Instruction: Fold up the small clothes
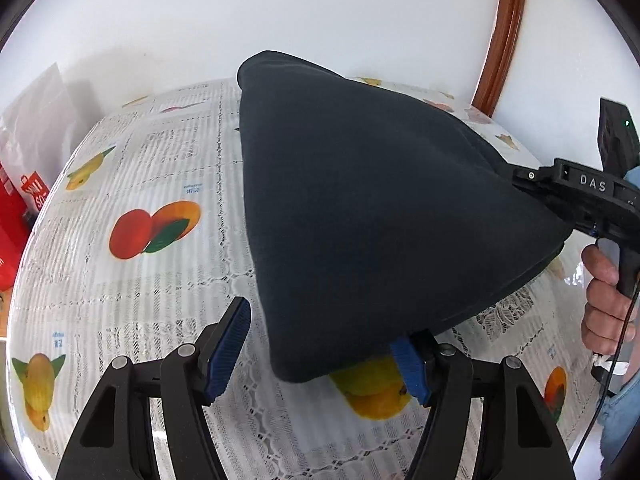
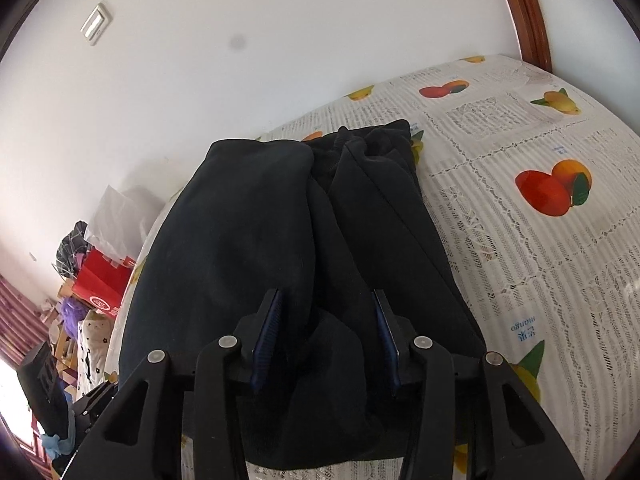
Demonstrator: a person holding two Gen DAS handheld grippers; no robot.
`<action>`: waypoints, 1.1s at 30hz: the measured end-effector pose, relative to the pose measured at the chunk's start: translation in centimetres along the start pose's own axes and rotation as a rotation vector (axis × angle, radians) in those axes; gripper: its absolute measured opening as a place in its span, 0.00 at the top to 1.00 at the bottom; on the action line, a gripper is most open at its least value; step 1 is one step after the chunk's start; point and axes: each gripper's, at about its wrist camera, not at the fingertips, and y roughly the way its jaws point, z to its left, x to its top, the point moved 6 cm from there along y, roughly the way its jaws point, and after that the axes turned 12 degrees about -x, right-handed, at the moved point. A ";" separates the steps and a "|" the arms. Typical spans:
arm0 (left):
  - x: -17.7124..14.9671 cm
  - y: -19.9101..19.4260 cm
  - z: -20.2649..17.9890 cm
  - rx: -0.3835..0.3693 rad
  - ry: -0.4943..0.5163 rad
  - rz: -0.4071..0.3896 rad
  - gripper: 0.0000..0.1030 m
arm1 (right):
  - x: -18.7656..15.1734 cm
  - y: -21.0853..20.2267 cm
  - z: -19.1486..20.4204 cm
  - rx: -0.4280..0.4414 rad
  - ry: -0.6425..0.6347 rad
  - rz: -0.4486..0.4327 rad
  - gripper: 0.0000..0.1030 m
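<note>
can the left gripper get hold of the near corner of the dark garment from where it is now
Probably yes. The left gripper is open, and the near corner of the dark garment already hangs between its fingers, over the tablecloth. Nothing blocks it. The right gripper seems to grip the far side.

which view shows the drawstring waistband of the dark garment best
The right wrist view. It looks along the dark garment to the gathered drawstring waistband at the far end on the fruit-print tablecloth. In the left wrist view the garment is only a smooth folded surface, lifted at one side, and the waistband is hidden.
</note>
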 end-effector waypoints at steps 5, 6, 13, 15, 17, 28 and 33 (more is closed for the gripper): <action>0.3 1.0 0.1 0.031 -0.039 0.020 0.34 | 0.6 -0.2 1.1 -0.007 -0.042 -0.034 0.88; 0.2 0.9 0.1 0.045 -0.035 0.019 0.34 | 1.0 -1.0 1.2 -0.007 -0.051 -0.071 0.90; 0.0 0.6 0.4 0.085 -0.066 0.010 0.33 | 2.7 -7.8 -2.0 0.092 0.043 -0.278 0.91; 0.1 0.6 0.5 0.089 -0.073 0.014 0.33 | 1.8 -7.3 -3.2 0.042 0.027 -0.259 0.91; 0.2 0.6 0.6 0.091 -0.071 0.017 0.33 | 0.4 -5.6 -4.2 -0.027 -0.005 -0.194 0.91; -0.2 0.2 1.9 0.074 -0.094 0.049 0.34 | -2.3 -6.8 -4.4 -0.189 -0.149 -0.137 0.80; -1.3 -1.4 1.2 0.065 -0.100 0.066 0.36 | -3.0 -7.7 -4.6 -0.211 -0.178 -0.119 0.74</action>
